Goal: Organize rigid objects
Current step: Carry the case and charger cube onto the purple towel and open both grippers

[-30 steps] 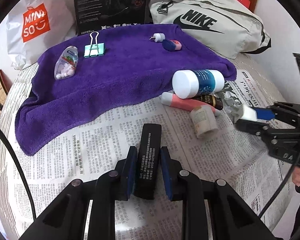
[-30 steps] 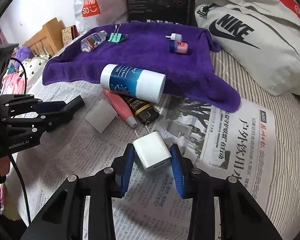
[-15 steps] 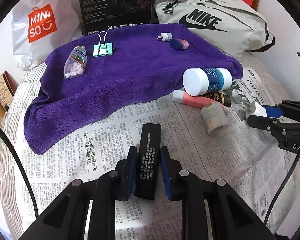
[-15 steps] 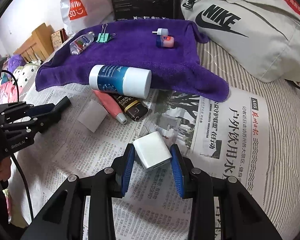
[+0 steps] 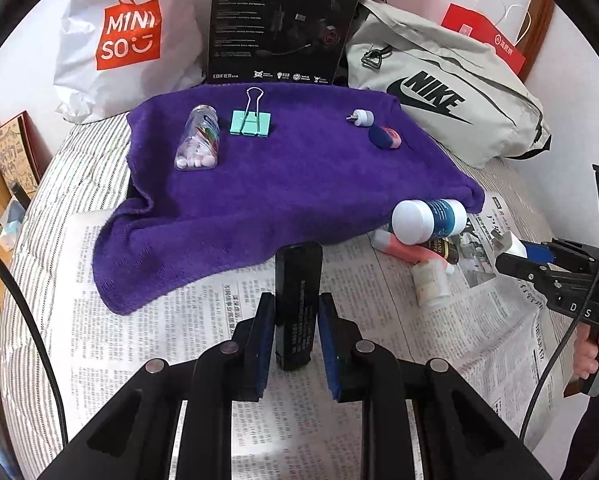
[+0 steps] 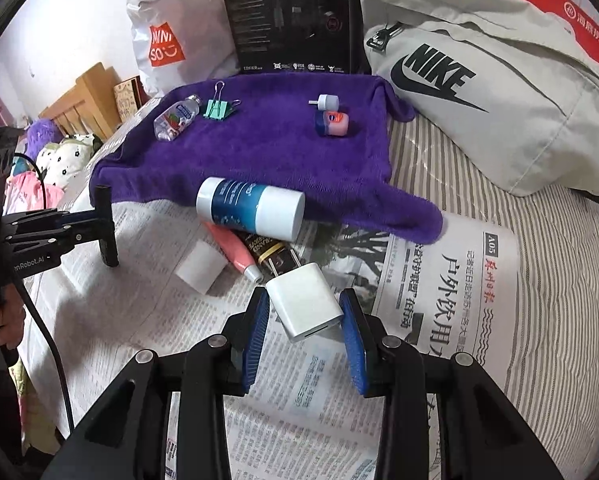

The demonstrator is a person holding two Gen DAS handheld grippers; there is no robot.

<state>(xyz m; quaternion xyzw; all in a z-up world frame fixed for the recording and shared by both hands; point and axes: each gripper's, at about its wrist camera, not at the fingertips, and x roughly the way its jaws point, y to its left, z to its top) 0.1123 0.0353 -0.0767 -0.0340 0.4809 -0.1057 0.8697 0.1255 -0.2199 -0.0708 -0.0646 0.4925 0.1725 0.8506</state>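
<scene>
Between the left claw [image 5: 295,320] pads, a slim black bar [image 5: 298,300] with white print stands clamped, its top reaching the edge of the purple towel [image 5: 283,184]. Right claw [image 6: 303,316] is clamped on a white charger [image 6: 303,304], glossy and square, prongs pointing away, tilted above the newspaper [image 6: 439,280]. On the towel: pill bottle [image 5: 199,140], teal clip [image 5: 251,120], small white plug [image 5: 361,117], blue-pink tin [image 5: 384,137]. At the towel's near edge lies a blue-white bottle [image 6: 251,208] over a pink tube [image 6: 235,254].
</scene>
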